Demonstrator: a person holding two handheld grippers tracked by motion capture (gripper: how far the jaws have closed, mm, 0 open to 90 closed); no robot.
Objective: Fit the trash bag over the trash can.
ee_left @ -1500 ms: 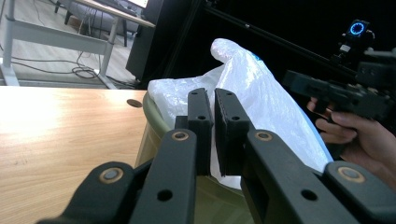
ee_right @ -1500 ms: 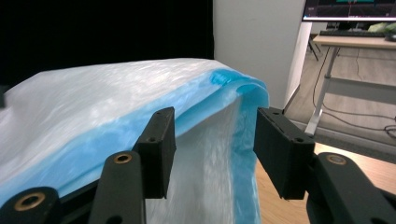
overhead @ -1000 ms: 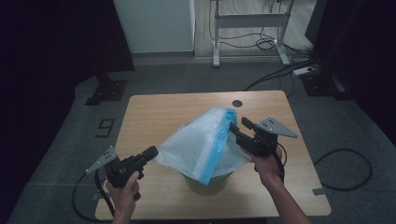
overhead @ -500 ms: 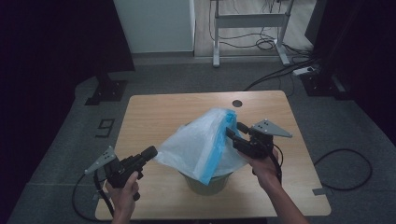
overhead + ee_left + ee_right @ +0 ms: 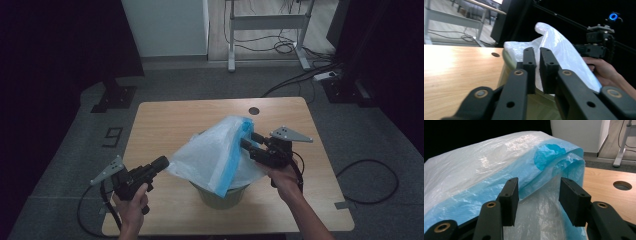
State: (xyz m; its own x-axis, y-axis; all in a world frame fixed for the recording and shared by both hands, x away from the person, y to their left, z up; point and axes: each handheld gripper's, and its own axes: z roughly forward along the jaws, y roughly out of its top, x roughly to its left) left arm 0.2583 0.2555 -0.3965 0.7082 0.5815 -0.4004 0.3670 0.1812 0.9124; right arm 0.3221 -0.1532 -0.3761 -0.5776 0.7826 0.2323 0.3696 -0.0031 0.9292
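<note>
Left tongs nearly closed, jaws a narrow slit apart; right tongs with jaws spread wide.

The room is dim, dark at both sides of the high view, with the light falling mostly on the floor far beyond the grippers and more weakly on the table. Ahead and left of the left gripper the tabletop carries a pale washed-out glare, its own jaws are soft and out of focus close to the lens, and the background behind the bag is nearly black. Just past the right gripper the bag's plastic shows small bright glints and stays fairly sharp, while the jaw bases at the bottom edge blur.
</note>
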